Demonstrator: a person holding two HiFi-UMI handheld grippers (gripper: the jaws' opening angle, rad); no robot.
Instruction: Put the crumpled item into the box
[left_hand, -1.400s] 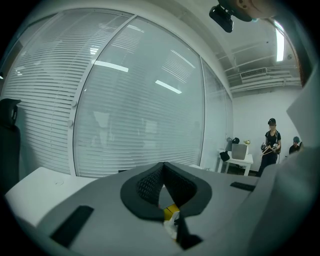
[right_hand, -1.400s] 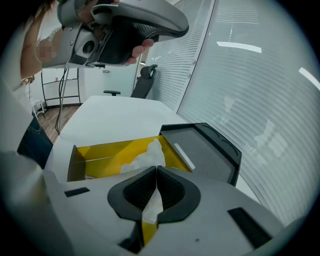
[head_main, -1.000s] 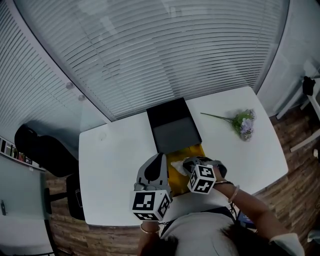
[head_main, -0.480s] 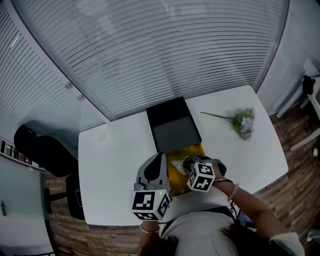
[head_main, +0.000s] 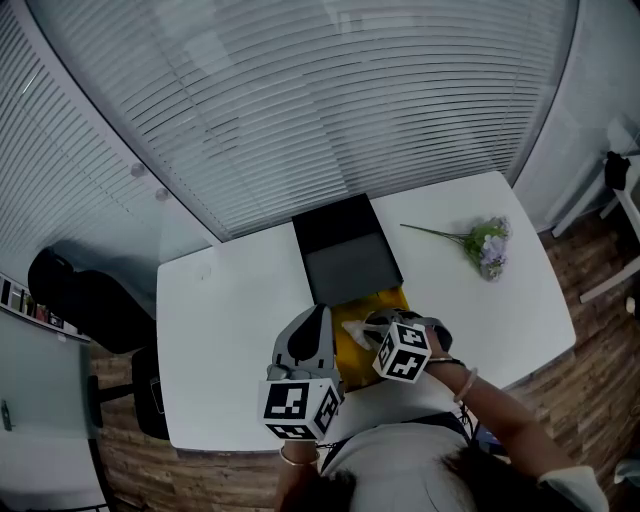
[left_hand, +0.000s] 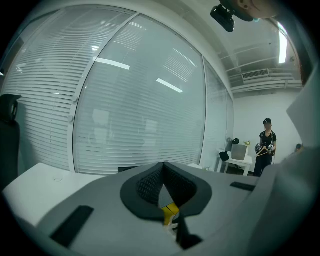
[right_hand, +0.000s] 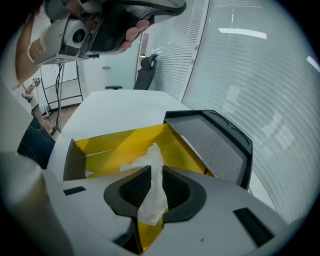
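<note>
Very little has moved since half a second ago: our right gripper (head_main: 371, 329) has edged slightly toward the left one, and everything else lies as it did. In its own view the right gripper (right_hand: 151, 187) has its jaws closed narrowly on the crumpled white tissue (right_hand: 153, 172), which stands up between the dark ribbed pads and droops down in front of them. The tissue (head_main: 353, 329) is held over the open box with black outer walls and a yellow lining (head_main: 396, 301); we cannot tell whether its far end touches the yellow floor (right_hand: 125, 142). The box's black hinged lid with a grey inner face (right_hand: 215, 142) lies folded back flat on the white table (right_hand: 115, 107), on the window side (head_main: 345, 250). Our left gripper (head_main: 320, 314) hovers just beside the box's left edge; in its own view (left_hand: 162, 187) its jaws are together and grip nothing, with a sliver of yellow showing below them. A small bunch of pale purple flowers with green stems (head_main: 485, 247) lies well apart on the table (head_main: 230, 330), to the right.
</note>
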